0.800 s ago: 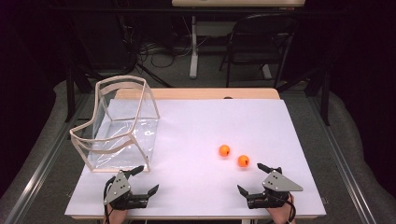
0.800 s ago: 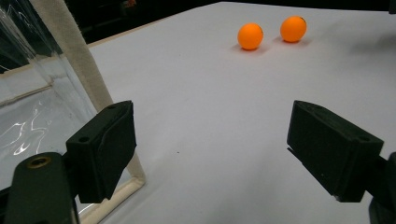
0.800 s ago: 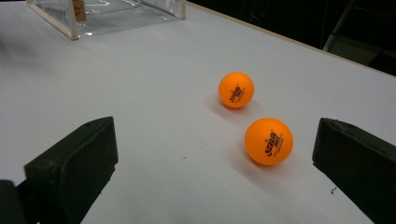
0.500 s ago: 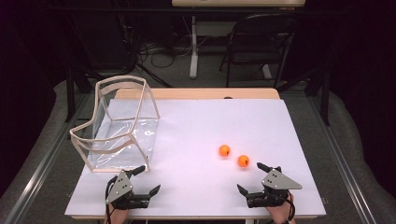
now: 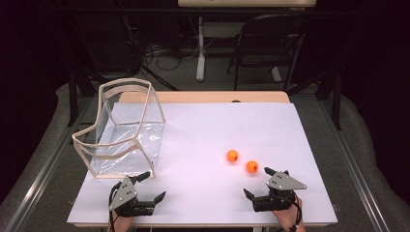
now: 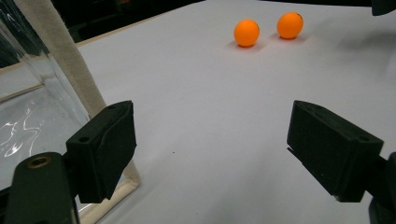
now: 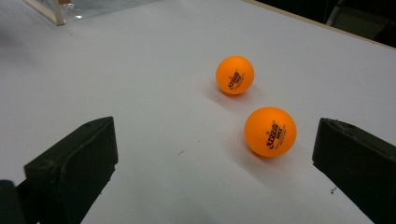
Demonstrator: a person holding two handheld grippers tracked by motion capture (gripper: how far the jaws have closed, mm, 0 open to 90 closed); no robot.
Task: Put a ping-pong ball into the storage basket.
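Near ball (image 7: 270, 131) sits on the table (image 5: 203, 125) just ahead of the right gripper (image 5: 263, 182), far ball (image 7: 235, 75) just beyond it, apart. Likely light, hard, smooth shells: they'll roll or squirt out. Pinch across the widest part, gently. Right gripper jaws spread wide, empty. Left gripper (image 5: 147, 186) also spread, empty, just beside the clear bin (image 5: 123, 130).

Bright overhead light floods the white table (image 5: 203, 145), room behind dark; soft shadows under the orange balls (image 7: 270, 131); clear bin (image 5: 126, 130) glints; gripper views slightly soft
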